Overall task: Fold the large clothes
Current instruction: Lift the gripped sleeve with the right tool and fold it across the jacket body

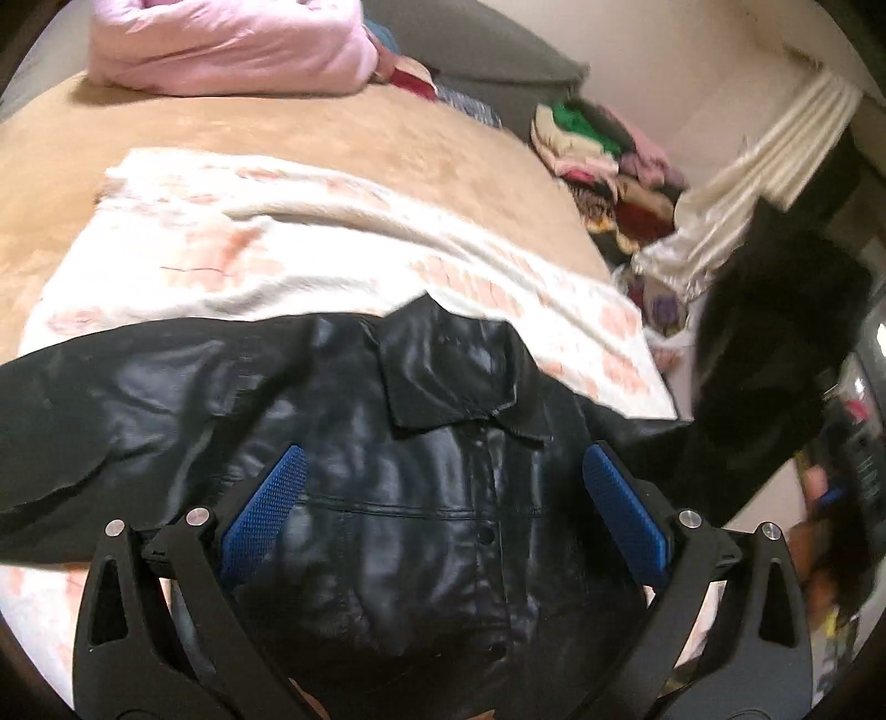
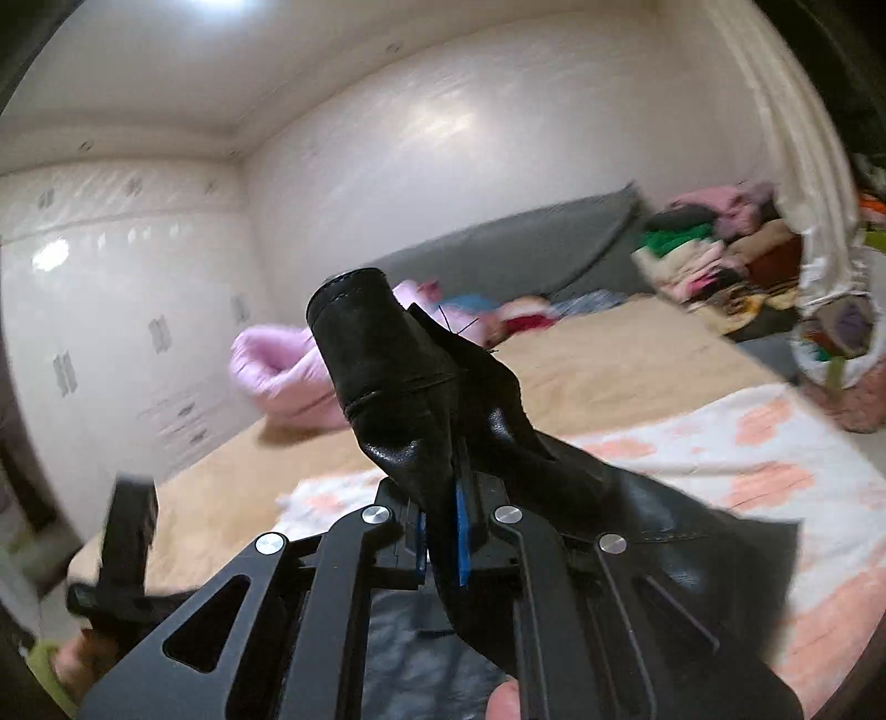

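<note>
A black leather jacket [image 1: 421, 487] lies front-up on a white and pink patterned blanket [image 1: 232, 260] on the bed, collar [image 1: 454, 371] toward the far side. My left gripper [image 1: 443, 471] is open above the jacket's chest, its blue pads [image 1: 266, 515] spread wide. My right gripper [image 2: 440, 531] is shut on the jacket's right sleeve [image 2: 387, 376] and holds it lifted, cuff pointing up. The lifted sleeve also shows in the left wrist view [image 1: 775, 376] at the right.
The bed has a tan sheet [image 1: 332, 133]. A pink quilt [image 1: 232, 44] lies at its far end by a grey headboard [image 2: 498, 243]. A heap of mixed clothes [image 1: 609, 160] and a white curtain [image 1: 764, 166] stand to the right. A white wardrobe [image 2: 111, 310] is at the left.
</note>
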A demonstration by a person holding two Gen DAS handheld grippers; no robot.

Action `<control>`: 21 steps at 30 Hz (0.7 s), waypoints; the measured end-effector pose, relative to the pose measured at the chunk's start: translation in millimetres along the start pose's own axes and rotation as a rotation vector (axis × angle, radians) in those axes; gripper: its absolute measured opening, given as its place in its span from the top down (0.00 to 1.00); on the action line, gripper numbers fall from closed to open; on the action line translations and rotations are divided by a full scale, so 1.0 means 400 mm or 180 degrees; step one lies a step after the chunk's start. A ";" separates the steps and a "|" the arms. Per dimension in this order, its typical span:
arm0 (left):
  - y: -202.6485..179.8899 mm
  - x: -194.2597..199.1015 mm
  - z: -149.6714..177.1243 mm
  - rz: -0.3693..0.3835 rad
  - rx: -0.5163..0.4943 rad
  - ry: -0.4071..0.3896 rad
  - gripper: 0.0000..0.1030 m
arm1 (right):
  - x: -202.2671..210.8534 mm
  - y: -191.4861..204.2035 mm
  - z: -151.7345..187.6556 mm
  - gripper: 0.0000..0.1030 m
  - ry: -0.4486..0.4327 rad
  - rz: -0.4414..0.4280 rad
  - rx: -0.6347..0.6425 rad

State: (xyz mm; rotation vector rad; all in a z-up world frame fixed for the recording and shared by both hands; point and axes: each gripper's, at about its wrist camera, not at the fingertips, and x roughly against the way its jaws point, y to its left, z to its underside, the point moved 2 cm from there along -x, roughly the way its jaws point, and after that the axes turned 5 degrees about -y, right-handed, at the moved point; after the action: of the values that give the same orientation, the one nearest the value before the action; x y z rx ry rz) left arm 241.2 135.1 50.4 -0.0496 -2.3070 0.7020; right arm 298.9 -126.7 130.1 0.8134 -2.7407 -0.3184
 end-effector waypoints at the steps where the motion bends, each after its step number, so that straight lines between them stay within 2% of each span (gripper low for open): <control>1: 0.018 0.018 -0.001 0.0043 0.0052 -0.0030 0.09 | -0.016 0.026 0.023 0.94 0.0075 -0.0076 0.0046; 5: 0.086 0.081 -0.010 0.0171 0.0253 -0.0191 0.09 | -0.042 0.115 0.106 0.94 0.0301 -0.0286 0.0154; 10: 0.150 0.130 -0.007 0.0489 0.0515 -0.0249 0.09 | -0.056 0.208 0.197 0.93 0.0540 -0.0410 0.0273; 15: 0.178 0.115 0.027 0.0854 0.0710 -0.0096 0.09 | -0.096 0.269 0.289 0.91 0.0852 -0.0353 0.0421; 21: 0.209 0.087 0.078 0.0871 0.0805 0.0049 0.09 | -0.147 0.316 0.439 0.89 0.1262 -0.0216 0.0622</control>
State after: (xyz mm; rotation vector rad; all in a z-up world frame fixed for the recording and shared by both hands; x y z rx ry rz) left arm 181.9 199.4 11.8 -0.2561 -2.2009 1.1231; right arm 228.5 33.0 -10.8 0.9085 -2.3982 0.0942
